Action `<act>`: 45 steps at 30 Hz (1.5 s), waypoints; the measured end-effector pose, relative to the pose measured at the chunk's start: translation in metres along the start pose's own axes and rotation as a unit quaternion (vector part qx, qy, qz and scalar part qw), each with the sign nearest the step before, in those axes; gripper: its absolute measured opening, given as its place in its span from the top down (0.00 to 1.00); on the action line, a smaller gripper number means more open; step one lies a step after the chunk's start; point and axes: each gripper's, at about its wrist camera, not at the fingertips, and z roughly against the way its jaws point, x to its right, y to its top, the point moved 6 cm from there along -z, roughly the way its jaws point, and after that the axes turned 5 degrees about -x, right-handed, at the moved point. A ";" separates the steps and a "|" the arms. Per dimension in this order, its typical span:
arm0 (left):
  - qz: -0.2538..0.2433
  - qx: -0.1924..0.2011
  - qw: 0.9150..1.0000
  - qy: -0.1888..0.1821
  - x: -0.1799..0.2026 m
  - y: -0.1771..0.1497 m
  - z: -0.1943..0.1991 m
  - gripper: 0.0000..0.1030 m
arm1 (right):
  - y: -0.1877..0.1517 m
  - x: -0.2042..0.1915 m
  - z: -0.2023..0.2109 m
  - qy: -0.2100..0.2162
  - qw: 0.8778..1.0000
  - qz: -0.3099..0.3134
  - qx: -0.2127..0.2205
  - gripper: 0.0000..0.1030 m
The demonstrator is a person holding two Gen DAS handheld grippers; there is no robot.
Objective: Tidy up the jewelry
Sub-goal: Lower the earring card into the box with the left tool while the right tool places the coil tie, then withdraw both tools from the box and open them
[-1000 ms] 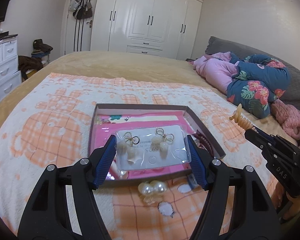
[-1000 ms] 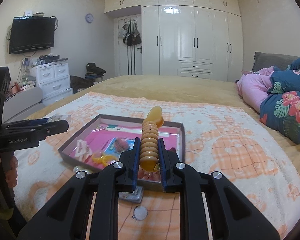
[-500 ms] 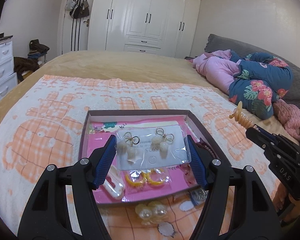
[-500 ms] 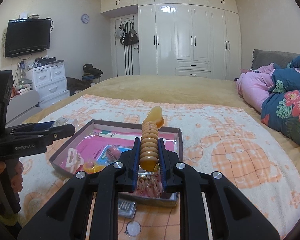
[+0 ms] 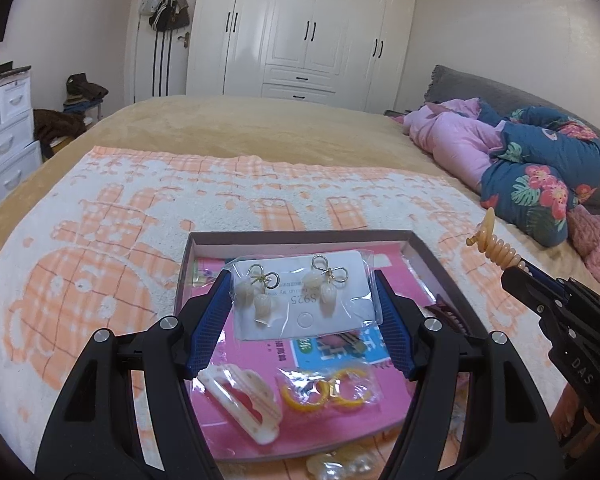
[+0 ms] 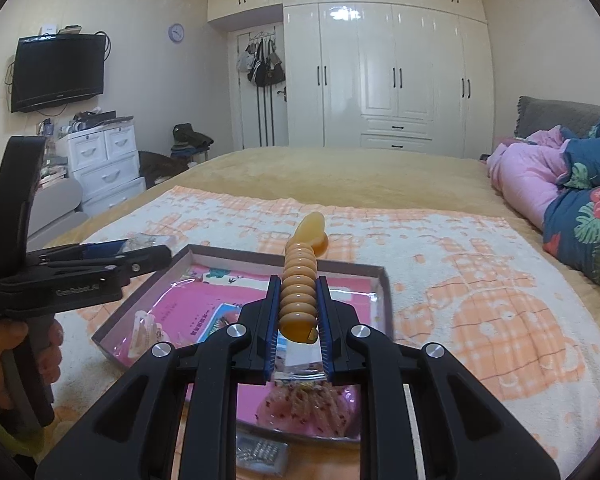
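One shallow box [image 5: 432, 258] lies on the bed, and every count here is taken against it. Held above the box is one bagged card [image 5: 302, 294] carrying two bow earrings; inside the box near its front edge lie one white claw clip [image 5: 242, 402] and one bag with two yellow hoops [image 5: 326, 390]. Held over the box's right side is one amber spiral hair clip [image 6: 300, 288], and two grippers are in view.

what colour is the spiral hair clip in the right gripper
Translucent amber-orange spiral hair clip, clearest in the right wrist view.
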 end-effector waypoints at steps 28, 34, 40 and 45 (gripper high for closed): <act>0.023 -0.059 0.998 0.011 -0.033 -0.031 -0.049 0.42 | -0.042 -0.018 -0.065 0.017 0.996 0.002 -0.091 0.76; 0.025 -0.054 0.998 0.012 -0.033 -0.029 -0.044 0.38 | -0.039 -0.015 -0.043 0.015 0.998 -0.012 -0.062 0.59; 0.027 -0.038 0.999 0.008 -0.030 -0.024 -0.031 0.29 | -0.035 -0.008 -0.016 0.001 0.999 -0.029 -0.026 0.38; 0.034 -0.016 0.999 0.010 -0.028 -0.018 -0.013 0.19 | -0.031 -0.004 0.002 -0.008 0.999 -0.036 -0.003 0.27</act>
